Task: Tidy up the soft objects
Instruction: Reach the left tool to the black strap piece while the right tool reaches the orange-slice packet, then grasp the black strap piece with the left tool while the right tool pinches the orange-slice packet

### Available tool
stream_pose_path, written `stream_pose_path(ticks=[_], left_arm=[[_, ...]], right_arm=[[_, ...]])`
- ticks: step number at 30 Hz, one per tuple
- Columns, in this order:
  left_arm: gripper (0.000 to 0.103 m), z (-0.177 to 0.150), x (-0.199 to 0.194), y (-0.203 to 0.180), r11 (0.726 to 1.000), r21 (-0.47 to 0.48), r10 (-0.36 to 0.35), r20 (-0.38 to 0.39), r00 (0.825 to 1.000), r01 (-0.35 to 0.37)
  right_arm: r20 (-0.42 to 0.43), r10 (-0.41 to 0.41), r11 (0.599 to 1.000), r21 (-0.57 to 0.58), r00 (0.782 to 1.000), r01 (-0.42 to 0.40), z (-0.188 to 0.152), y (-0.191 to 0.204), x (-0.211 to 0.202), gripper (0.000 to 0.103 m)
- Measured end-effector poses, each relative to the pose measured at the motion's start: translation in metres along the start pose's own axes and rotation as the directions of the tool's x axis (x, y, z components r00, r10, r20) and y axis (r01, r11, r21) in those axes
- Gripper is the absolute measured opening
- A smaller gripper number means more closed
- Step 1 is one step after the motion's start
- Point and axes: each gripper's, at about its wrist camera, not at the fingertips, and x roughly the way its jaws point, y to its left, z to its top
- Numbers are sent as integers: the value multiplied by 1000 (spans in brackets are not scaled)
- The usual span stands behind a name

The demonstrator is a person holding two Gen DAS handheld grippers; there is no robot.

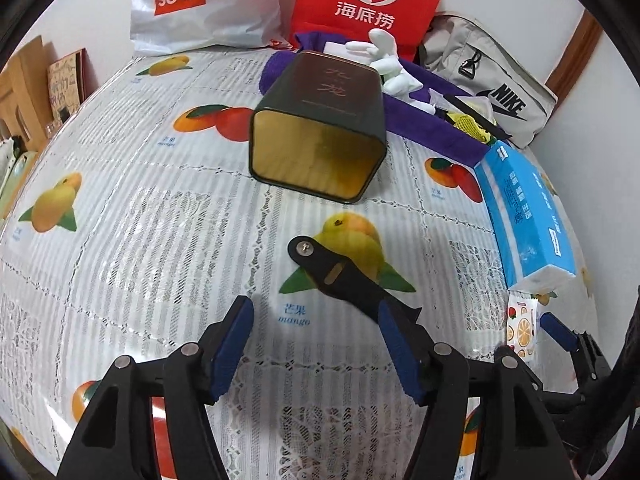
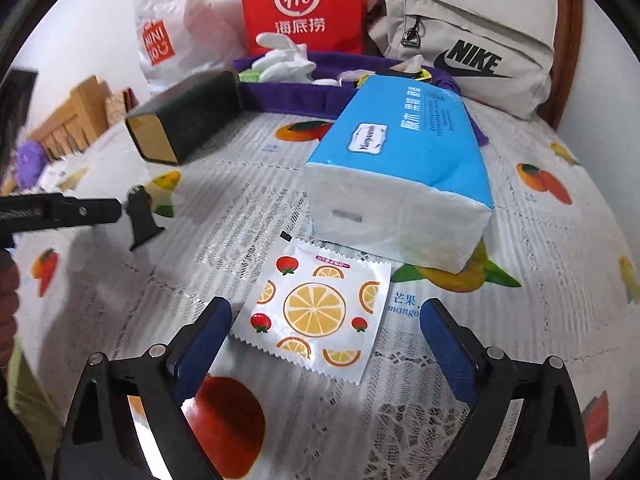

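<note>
Fruit-print tablecloth [image 2: 520, 320], citrus sachet [image 2: 316, 312], tissue pack [image 2: 400, 168]

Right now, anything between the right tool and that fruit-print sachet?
Nothing visible. The right tool is open, and the fruit-print sachet lies flat on the tablecloth between and just ahead of its fingers. The blue tissue pack sits just behind the sachet, not in the approach path.

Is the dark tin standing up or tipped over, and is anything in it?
Tipped over. The tin lies on its side on the tablecloth, open mouth facing the left camera; the visible gold interior looks empty.
</note>
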Motion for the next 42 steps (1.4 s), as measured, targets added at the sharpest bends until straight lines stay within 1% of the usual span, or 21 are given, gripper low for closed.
stream_pose_path(ticks=[2, 4, 6, 8, 10, 11, 13, 15, 17, 19, 23, 29, 32, 33, 35, 36, 37, 38, 40, 42], left_arm=[[67, 1, 2, -3, 1000, 2, 3, 3, 1000, -3], [69, 3, 4, -6, 1000, 6, 6, 5, 1000, -6], [69, 4, 8, -14, 999, 33, 35, 6, 999, -35], [72, 5, 13, -22, 996, 61, 59, 8, 998, -59], [76, 6, 17, -31, 992, 91, 83, 13, 996, -84], [76, 6, 20, -35, 988, 108, 106, 18, 994, -107], [76, 8, 24, -42, 980, 127, 151, 33, 988, -154], [76, 10, 25, -43, 978, 128, 159, 44, 986, -163], [77, 11, 26, -43, 977, 133, 161, 43, 986, -166], [77, 9, 25, -44, 973, 159, 161, 46, 986, -166], [77, 1, 16, -34, 977, 168, 131, 36, 991, -135], [77, -11, 3, -20, 975, 157, 157, 3, 988, -156], [76, -13, 2, -18, 975, 151, 166, 0, 986, -165], [75, -13, 2, -19, 974, 154, 168, 2, 986, -166], [66, -13, 3, -24, 974, 171, 151, 19, 988, -152], [55, -13, 3, -27, 972, 182, 146, 30, 989, -149], [34, -13, 3, -31, 971, 200, 124, 43, 991, -130], [25, -13, 3, -33, 972, 211, 94, 45, 995, -101], [23, -14, 2, -34, 971, 222, 83, 52, 995, -92], [21, -15, -1, -28, 974, 216, 57, 50, 997, -67]], right_arm=[[5, -5, 1000, 11, 1000, 5, 2, 2, 0, 90], [18, -11, 1000, 2, 1000, 11, 3, 4, 1, 82], [31, -7, 1000, -4, 999, 7, 4, 5, -1, 70], [37, -8, 1000, -11, 999, 8, 4, 6, -1, 67], [46, -9, 1000, -12, 999, 9, 3, 5, -3, 59], [48, -5, 1000, -10, 999, 5, 3, 4, -3, 57], [47, 0, 1000, -16, 999, 1, 3, 4, -4, 56], [46, 0, 1000, -20, 999, 1, 3, 4, -4, 53], [48, 0, 1000, -25, 999, 1, 2, 5, -5, 52], [49, 4, 1000, -21, 999, -3, 2, 4, -5, 52], [46, 13, 1000, -20, 999, -12, 1, 2, -5, 52], [45, 25, 1000, -20, 999, -24, 0, 0, -6, 52], [45, 29, 999, -15, 999, -28, 0, -1, -7, 52], [45, 27, 1000, -18, 999, -26, 0, -1, -7, 52], [47, 25, 1000, -21, 999, -24, -1, 0, -7, 52], [47, 25, 1000, -20, 999, -24, -1, 0, -8, 51], [47, 26, 999, -19, 999, -25, -2, -1, -8, 51], [46, 27, 999, -19, 999, -26, -2, -1, -9, 50], [43, 29, 1000, -13, 999, -28, -3, -3, -11, 47], [38, 32, 999, -1, 999, -32, -4, -7, -13, 45]])
